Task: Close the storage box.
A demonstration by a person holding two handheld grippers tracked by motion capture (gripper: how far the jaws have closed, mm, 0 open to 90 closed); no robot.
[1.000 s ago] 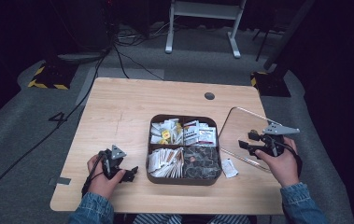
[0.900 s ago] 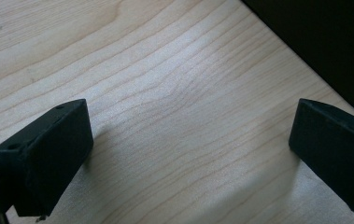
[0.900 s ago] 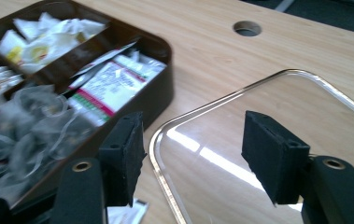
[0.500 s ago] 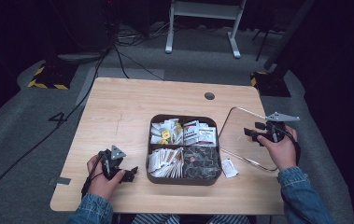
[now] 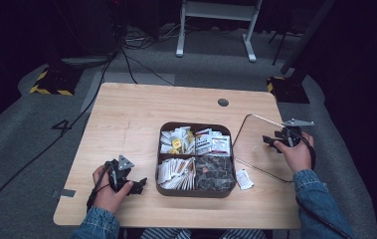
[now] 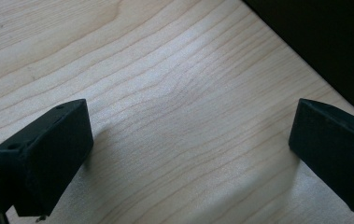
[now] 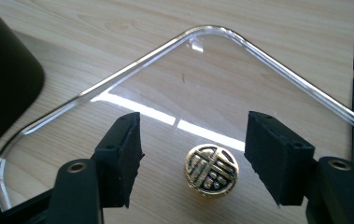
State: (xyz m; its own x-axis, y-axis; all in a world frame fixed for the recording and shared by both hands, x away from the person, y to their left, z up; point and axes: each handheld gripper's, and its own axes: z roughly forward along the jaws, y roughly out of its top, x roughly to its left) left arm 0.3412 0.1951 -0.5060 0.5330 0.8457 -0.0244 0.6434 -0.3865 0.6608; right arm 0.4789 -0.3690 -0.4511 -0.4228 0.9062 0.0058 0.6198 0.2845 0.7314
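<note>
A clear flat lid (image 5: 256, 149) with a round gold knob (image 7: 210, 173) lies on the wooden table to the right of a dark four-compartment tray (image 5: 196, 192). My right gripper (image 5: 277, 141) hovers low over the lid. In the right gripper view its jaws (image 7: 194, 130) stand open on either side of the knob, a little beyond it and not touching it. My left gripper (image 5: 137, 184) rests at the tray's front left corner. In the left gripper view the jaws (image 6: 191, 135) are wide open over bare wood and hold nothing.
The tray holds several paper packets (image 5: 176, 172) and dark items (image 5: 215, 172). One white packet (image 5: 244, 179) lies loose between tray and lid. A round cable hole (image 5: 223, 102) sits near the table's far edge. The table's right edge is close behind the right hand.
My right hand has moved a little toward the table's far right and sunk lower over the lid. The left hand has stayed where it was.
</note>
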